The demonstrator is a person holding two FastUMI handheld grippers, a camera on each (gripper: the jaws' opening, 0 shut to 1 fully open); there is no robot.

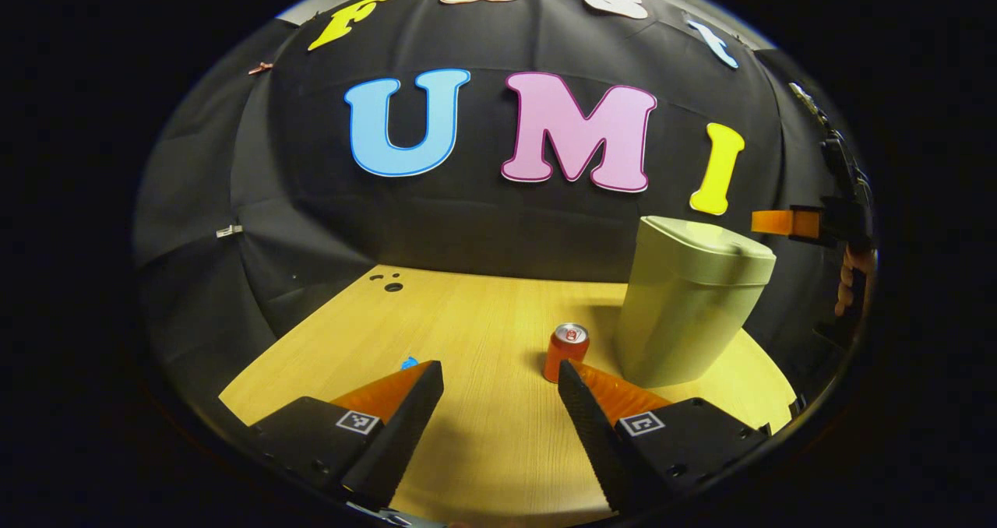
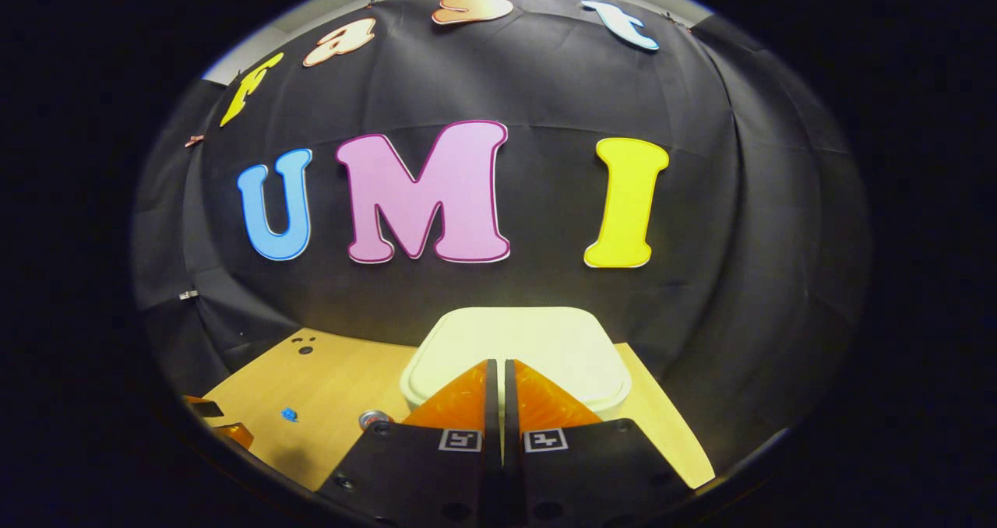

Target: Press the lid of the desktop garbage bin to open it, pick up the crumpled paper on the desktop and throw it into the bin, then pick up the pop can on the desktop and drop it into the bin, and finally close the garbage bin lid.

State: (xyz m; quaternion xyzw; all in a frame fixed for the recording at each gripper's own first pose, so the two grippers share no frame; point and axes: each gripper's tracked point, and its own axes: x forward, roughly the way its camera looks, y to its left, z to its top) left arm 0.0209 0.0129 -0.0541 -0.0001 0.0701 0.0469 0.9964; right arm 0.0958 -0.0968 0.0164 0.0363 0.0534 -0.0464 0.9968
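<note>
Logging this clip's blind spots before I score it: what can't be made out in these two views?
- Left gripper view: the pop can's base sits behind the left tongs' own finger.
- Left gripper view: the crumpled paper is a small blue speck, half hidden by a finger.
- Right gripper view: whether the shut right tongs touch the bin lid cannot be told; the bin's front is covered by them.

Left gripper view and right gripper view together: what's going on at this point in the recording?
A person works with two hand-held grippers at a wooden desk. The right hand-held gripper, fingers together, hovers over the closed lid of the pale green plastic bin, apparently about to press it. The left hand-held gripper is open near the red pop can, which stands upright beside the bin.
</note>
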